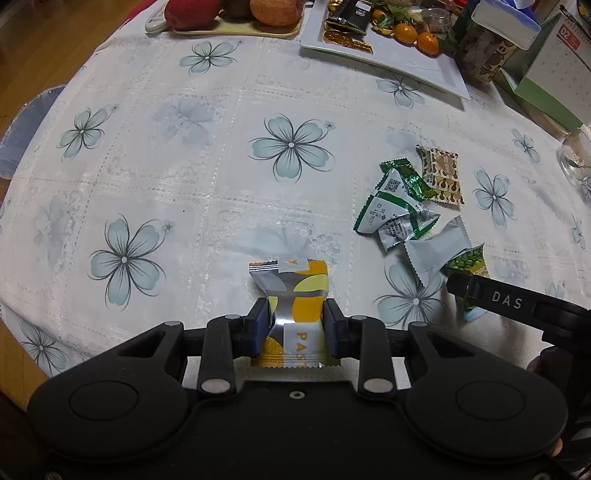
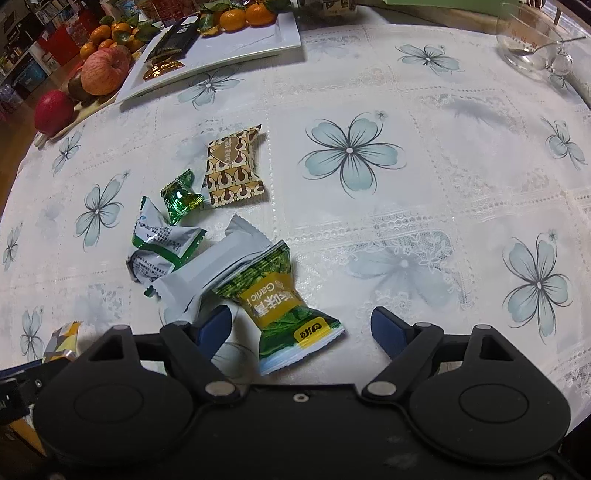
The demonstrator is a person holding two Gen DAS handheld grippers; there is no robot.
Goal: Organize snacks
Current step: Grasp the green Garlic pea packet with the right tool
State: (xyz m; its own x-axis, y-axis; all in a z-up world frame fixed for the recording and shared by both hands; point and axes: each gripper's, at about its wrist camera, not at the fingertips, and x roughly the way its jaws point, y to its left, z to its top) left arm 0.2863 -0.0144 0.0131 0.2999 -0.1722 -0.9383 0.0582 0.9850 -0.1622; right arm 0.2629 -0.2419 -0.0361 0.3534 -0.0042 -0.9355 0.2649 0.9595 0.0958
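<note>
Snacks lie in a loose heap point(image 2: 192, 254) mid-surface on the flower-print cloth point(image 1: 207, 155) — white tray point(image 1: 424, 70) and fruit board point(image 1: 236, 31) along the far edge. Left gripper point(image 1: 295, 326) fingers pinch an orange-and-silver packet point(image 1: 291, 295); right gripper point(image 2: 303, 328) fingers stand apart around a green pea packet point(image 2: 284, 306).

A white lace tablecloth point(image 1: 221, 122) is showing pale blue flowers; one packet point(image 1: 295, 291) is gleaming silver, orange and yellow, another point(image 2: 291, 314) leafy green.

Probably home: floral tablecloth point(image 1: 184, 155), fruit plate point(image 1: 236, 31).
</note>
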